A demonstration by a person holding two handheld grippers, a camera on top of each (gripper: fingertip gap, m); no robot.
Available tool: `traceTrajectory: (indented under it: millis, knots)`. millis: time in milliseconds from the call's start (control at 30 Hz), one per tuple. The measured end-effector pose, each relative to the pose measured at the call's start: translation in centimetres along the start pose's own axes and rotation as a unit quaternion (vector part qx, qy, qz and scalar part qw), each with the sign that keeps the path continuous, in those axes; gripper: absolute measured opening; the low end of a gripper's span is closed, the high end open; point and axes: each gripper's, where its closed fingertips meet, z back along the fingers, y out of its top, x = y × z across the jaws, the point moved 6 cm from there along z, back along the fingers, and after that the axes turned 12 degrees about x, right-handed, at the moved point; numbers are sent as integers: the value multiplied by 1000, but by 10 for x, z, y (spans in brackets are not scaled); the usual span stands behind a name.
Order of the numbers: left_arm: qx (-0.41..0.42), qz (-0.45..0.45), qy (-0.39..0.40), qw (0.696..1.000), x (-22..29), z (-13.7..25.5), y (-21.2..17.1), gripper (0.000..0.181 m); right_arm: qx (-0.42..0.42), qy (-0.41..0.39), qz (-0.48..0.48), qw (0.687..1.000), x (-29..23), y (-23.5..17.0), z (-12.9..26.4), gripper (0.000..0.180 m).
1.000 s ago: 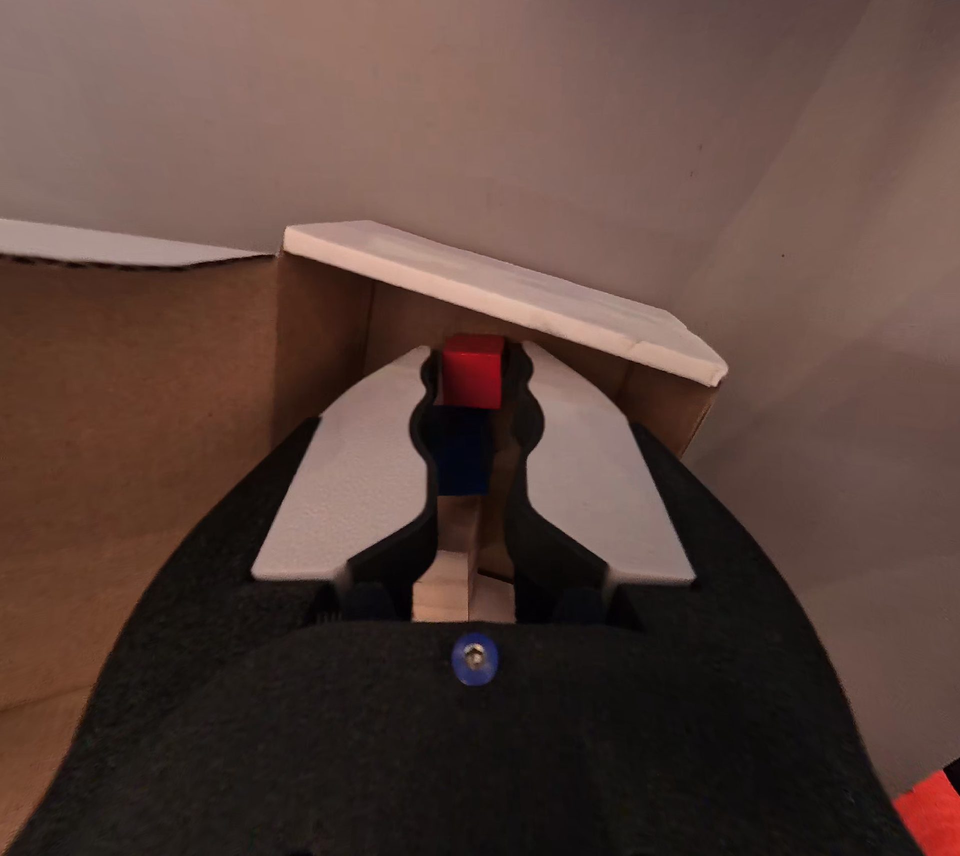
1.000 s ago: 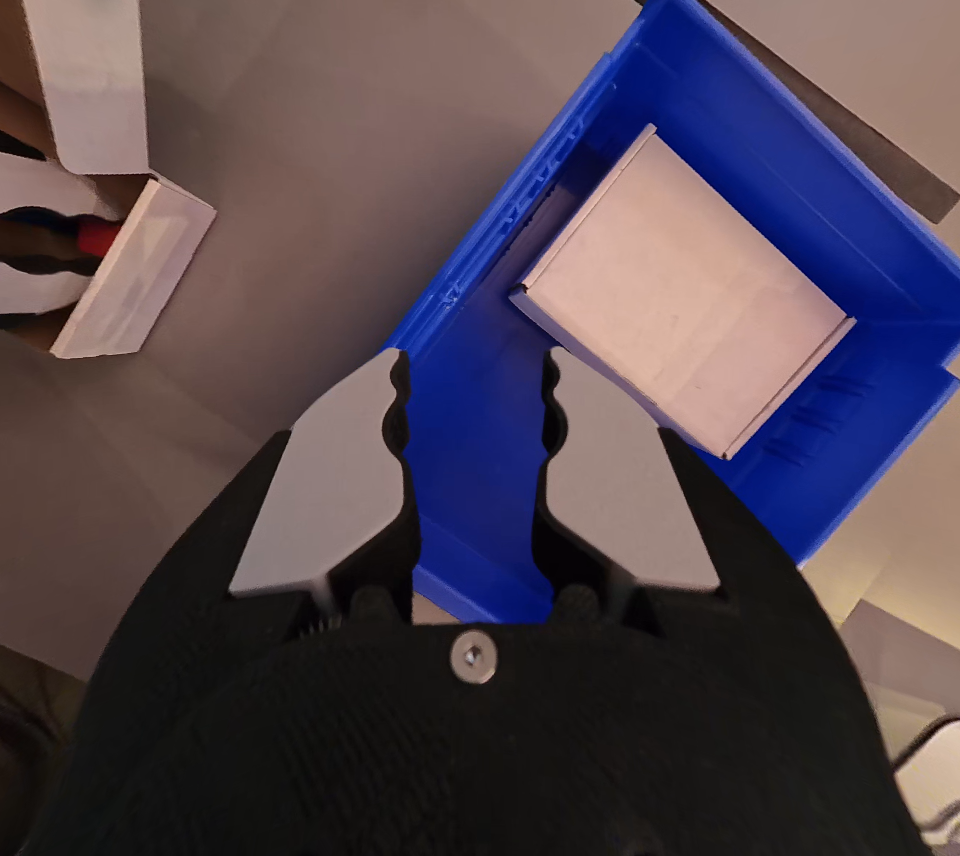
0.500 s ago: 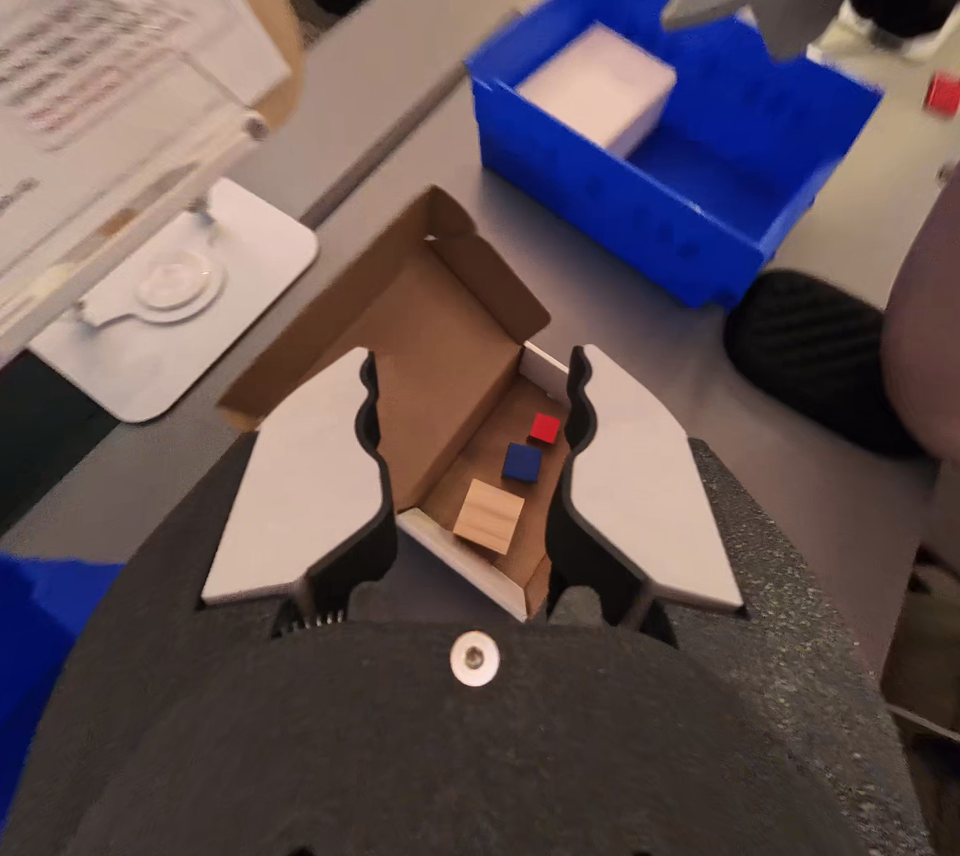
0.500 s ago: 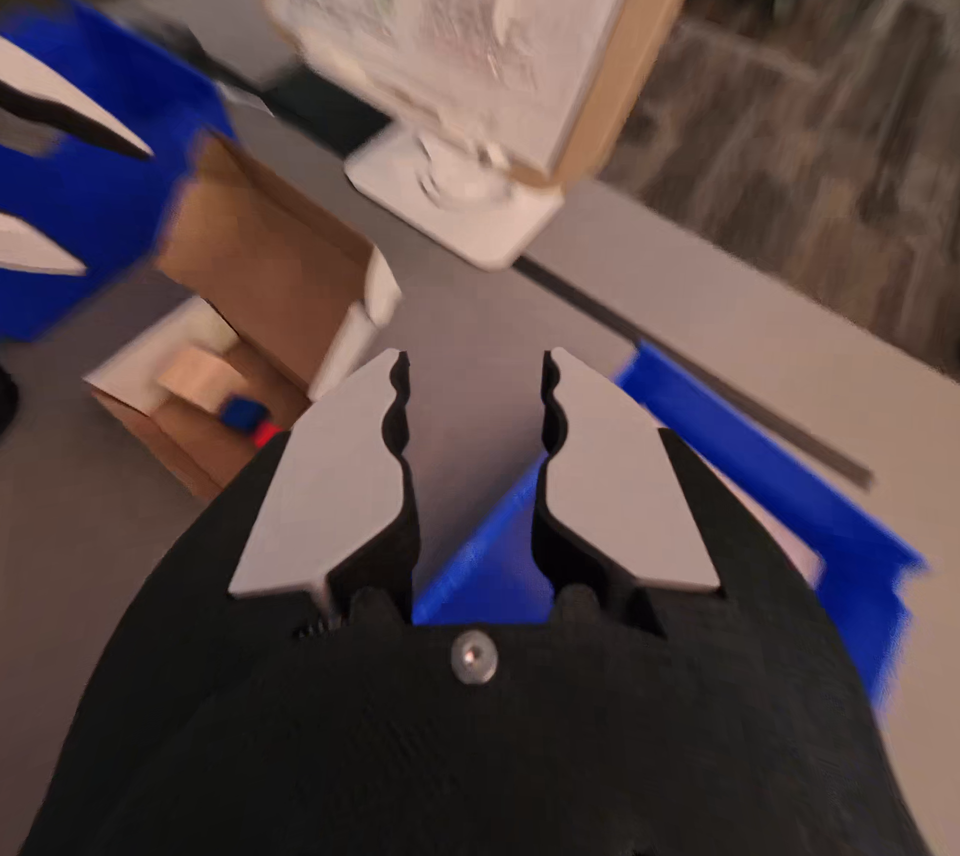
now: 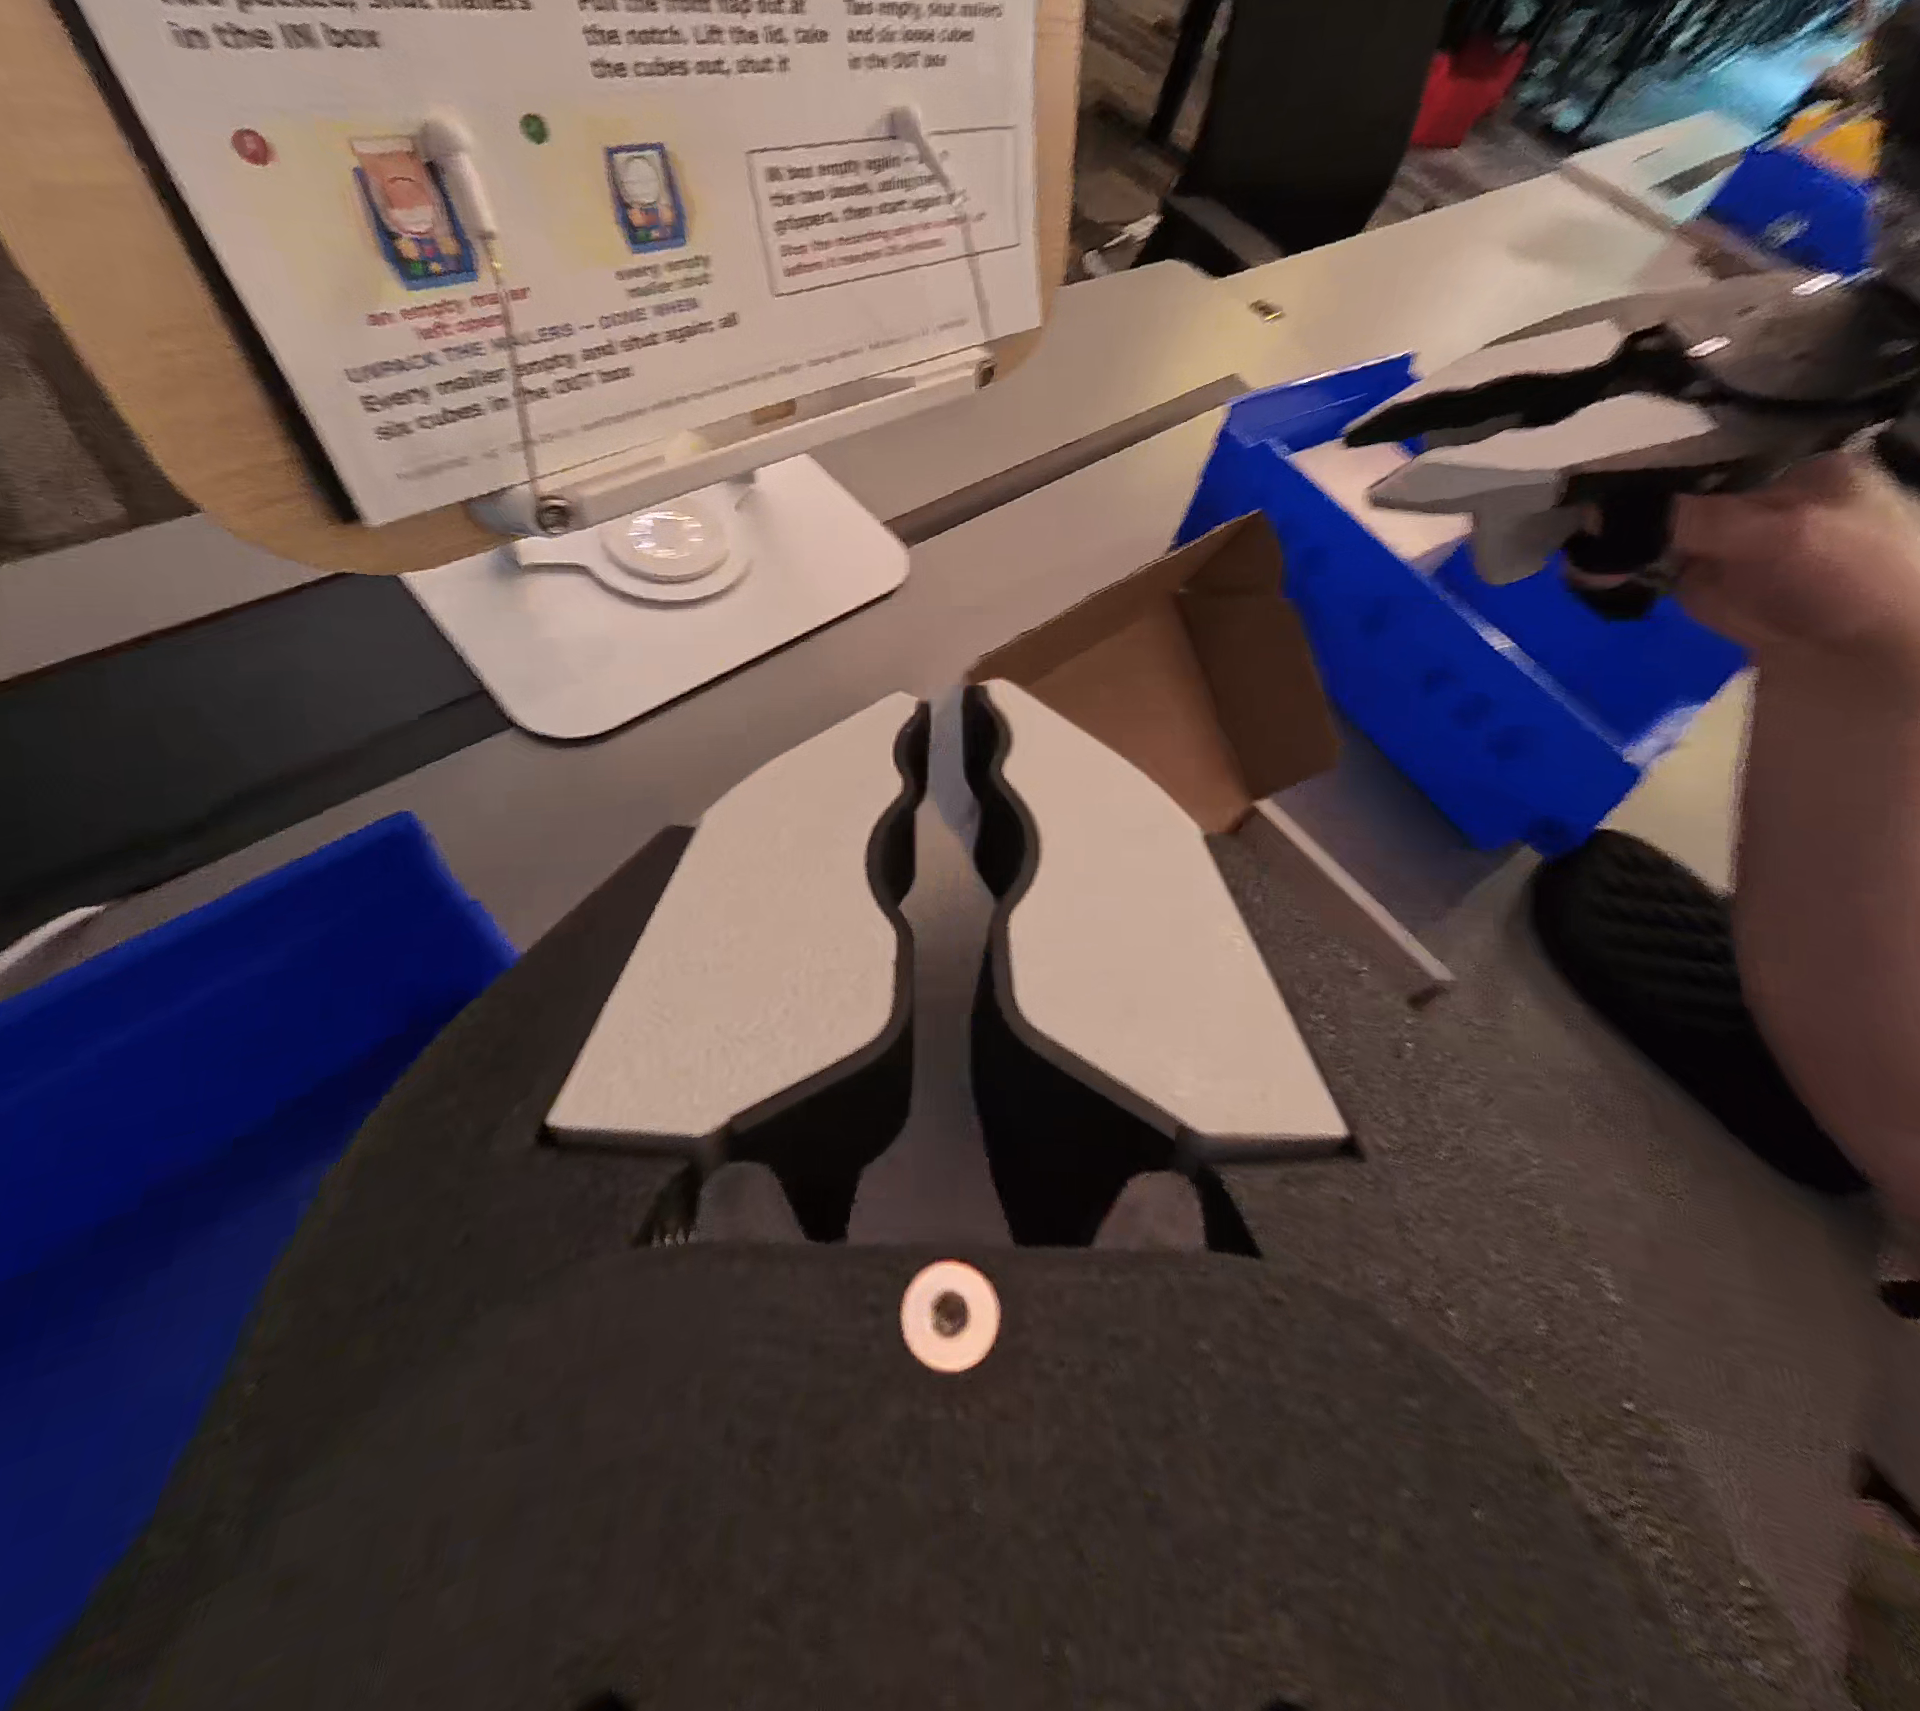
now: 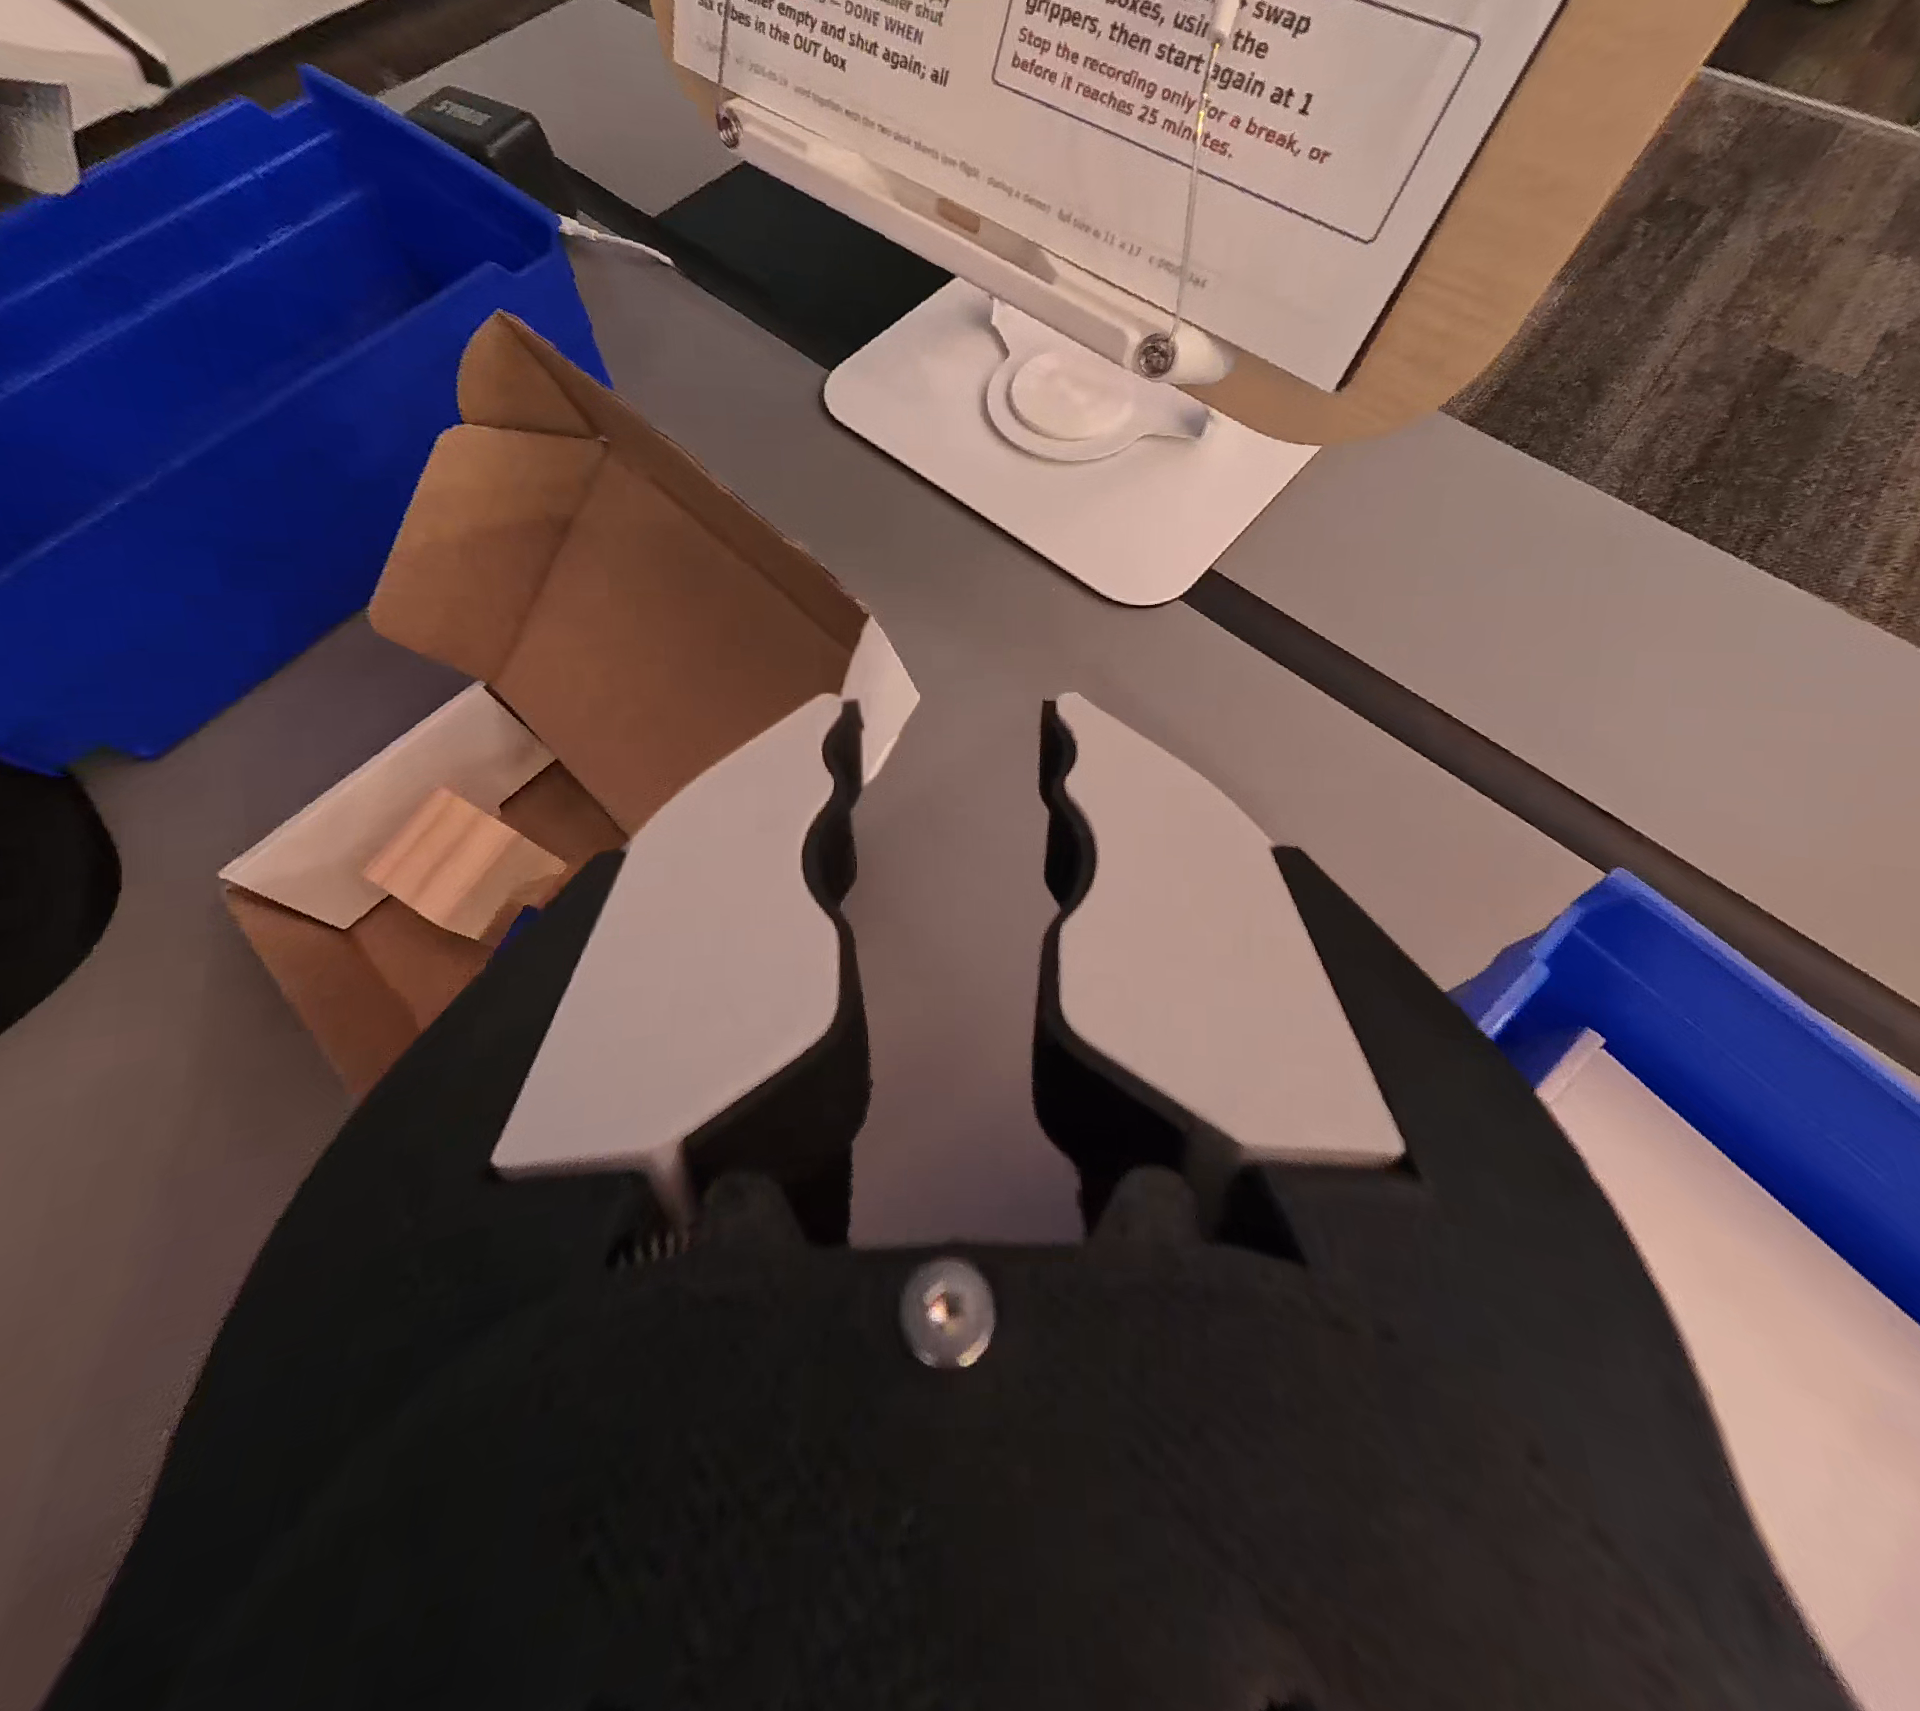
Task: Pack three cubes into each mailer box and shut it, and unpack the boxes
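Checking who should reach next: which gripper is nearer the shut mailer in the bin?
Right. The right gripper hovers over the shut mailer in its bin; the left gripper is beyond the open mailer.

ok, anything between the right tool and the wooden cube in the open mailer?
Nothing visible covers it: the mailer lid stands open and the wooden cube lies exposed inside. The right tool, open, hangs alongside.

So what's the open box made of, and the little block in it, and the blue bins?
The open box looks like cardboard: matte brown inside, white outside, with creased flaps. The block seems to be bare wood, pale tan with faint grain, though it's blurred. The blue bin looks like hard plastic: smooth, slightly shiny, with moulded ridges.
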Motion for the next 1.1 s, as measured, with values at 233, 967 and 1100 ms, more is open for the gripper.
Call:
traceTrajectory:
  millis: [233,967,1100]
  knots:
    - [-7,-131,50,990,-4,-2,-11,5,-20,-22,103,994,-2,-5,-3,11]
    - [-245,-370,29,896,16,-68,-92,16,-113,65,322,938,-35,-46,-34,23]
    - [-239,-406,14,882,19,-67,-95,11,-110,78,350,927,-39,-46,-29,20]
